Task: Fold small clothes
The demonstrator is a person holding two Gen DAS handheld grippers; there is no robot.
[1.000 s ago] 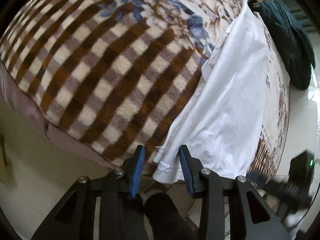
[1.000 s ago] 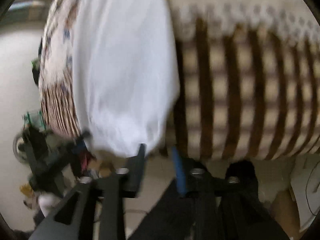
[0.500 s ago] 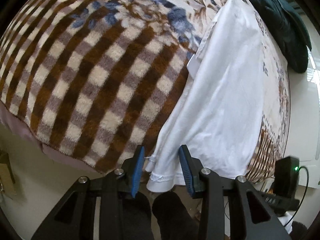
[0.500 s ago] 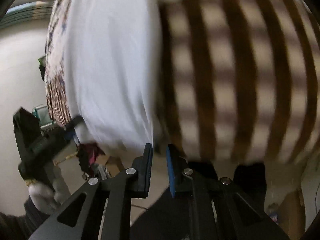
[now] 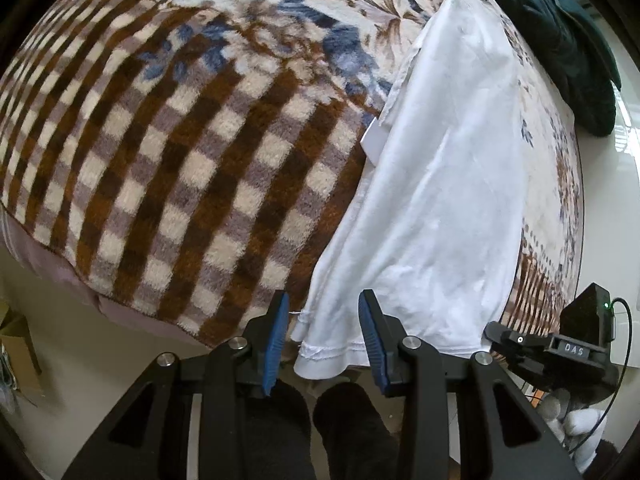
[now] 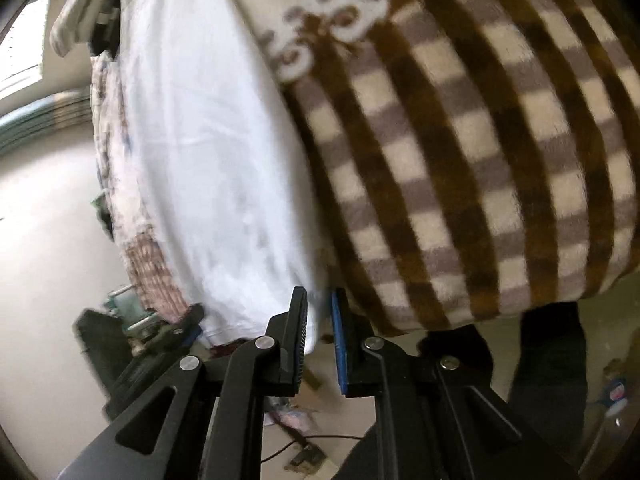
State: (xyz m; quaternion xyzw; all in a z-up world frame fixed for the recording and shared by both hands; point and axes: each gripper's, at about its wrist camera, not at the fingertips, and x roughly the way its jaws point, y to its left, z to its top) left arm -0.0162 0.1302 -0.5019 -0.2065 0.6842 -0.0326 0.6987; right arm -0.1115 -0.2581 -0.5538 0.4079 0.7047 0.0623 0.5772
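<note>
A white garment (image 5: 448, 208) lies lengthwise on a brown checked and floral blanket (image 5: 180, 168), its hem hanging over the near bed edge. My left gripper (image 5: 323, 312) is open, its blue pads on either side of the hem's left corner without closing on it. In the right wrist view the same garment (image 6: 208, 168) lies left of the checked blanket (image 6: 460, 160). My right gripper (image 6: 319, 312) has its jaws a narrow gap apart at the hem's right corner, with a strip of cloth between them. The right gripper (image 5: 520, 340) also shows in the left wrist view.
A dark green garment (image 5: 560, 48) lies at the far right of the bed. The bed edge runs just before both grippers, with pale floor (image 6: 48, 240) below. The person's dark legs (image 5: 344, 432) stand beneath the grippers.
The right gripper's jaws have narrowed and moved onto the hem's right corner. The left gripper has stayed open around the left corner while the view lifted slightly.
</note>
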